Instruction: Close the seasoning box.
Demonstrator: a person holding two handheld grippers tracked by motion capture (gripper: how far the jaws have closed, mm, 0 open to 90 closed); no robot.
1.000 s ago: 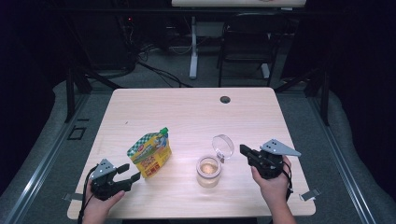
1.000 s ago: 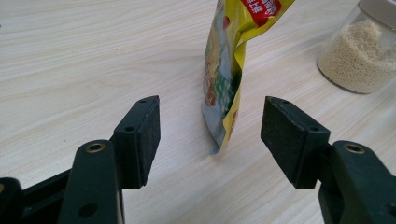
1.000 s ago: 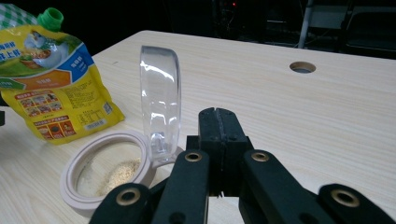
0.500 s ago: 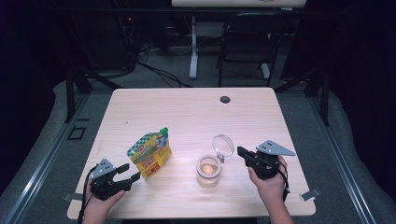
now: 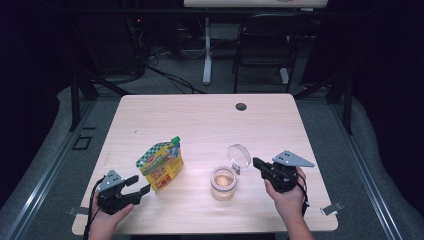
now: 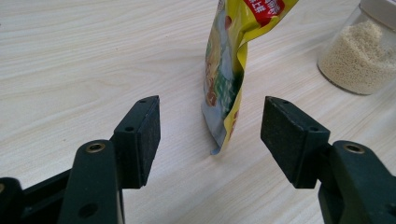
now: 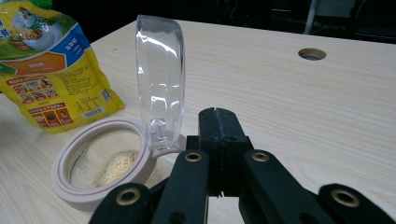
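Observation:
A yellow stand-up pouch (image 5: 161, 164) with a green cap stands on the wooden table (image 5: 200, 120), left of centre. My left gripper (image 5: 139, 184) lies low on the table just in front of it, open, and the pouch's edge (image 6: 224, 84) stands beyond the gap between the jaws of the left gripper (image 6: 210, 135). A clear jar (image 5: 223, 183) with pale grains in it has its hinged clear lid (image 5: 239, 156) flipped up. My right gripper (image 5: 256, 163) is shut on nothing. In the right gripper view, the tips of the right gripper (image 7: 217, 116) sit right beside the hinge of the lid (image 7: 161, 79).
A round cable hole (image 5: 241, 106) sits near the table's far edge. A chair (image 5: 265, 45) and desk legs stand on the floor behind the table. The jar (image 6: 357, 56) is to the right of the pouch in the left gripper view.
My right gripper has edged a little left, closer to the jar's raised lid. The left gripper, pouch and jar have not moved.

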